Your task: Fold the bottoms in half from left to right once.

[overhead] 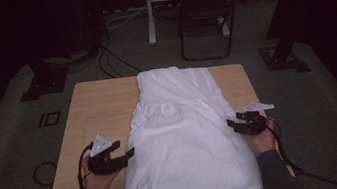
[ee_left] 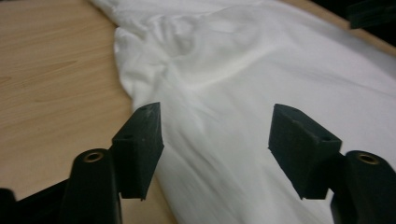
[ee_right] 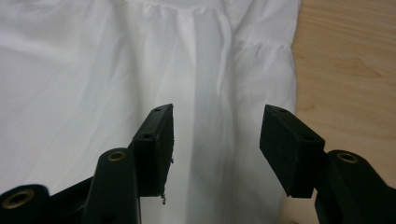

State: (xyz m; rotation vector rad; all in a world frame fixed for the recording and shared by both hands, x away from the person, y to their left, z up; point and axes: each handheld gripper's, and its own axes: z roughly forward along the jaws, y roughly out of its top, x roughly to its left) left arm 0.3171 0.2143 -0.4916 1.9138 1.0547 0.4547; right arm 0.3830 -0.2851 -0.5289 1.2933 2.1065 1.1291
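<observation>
- A white garment, a dress by the gathered seam across its middle, lies spread flat down the centre of the wooden bench, its narrow end toward the far edge and its wide hem at the near edge.
- The left claw hangs just beside the garment's left edge, jaws spread with nothing between them; in the left gripper view the cloth's edge lies just ahead of the tips.
- The right claw sits at the opposite edge, jaws likewise spread and gripping nothing; in the right gripper view the white cloth lies under and ahead of them, bare wood to one side.
- To my eye this is the approach before a fold: both claws are lined up on the two long sides, neither yet pinching.
- The next move, I'd judge, calls for each claw to drop to the bench, slip a jaw under the side edge and close on the single layer, evenly on both sides so the cloth lifts without bunching.
</observation>
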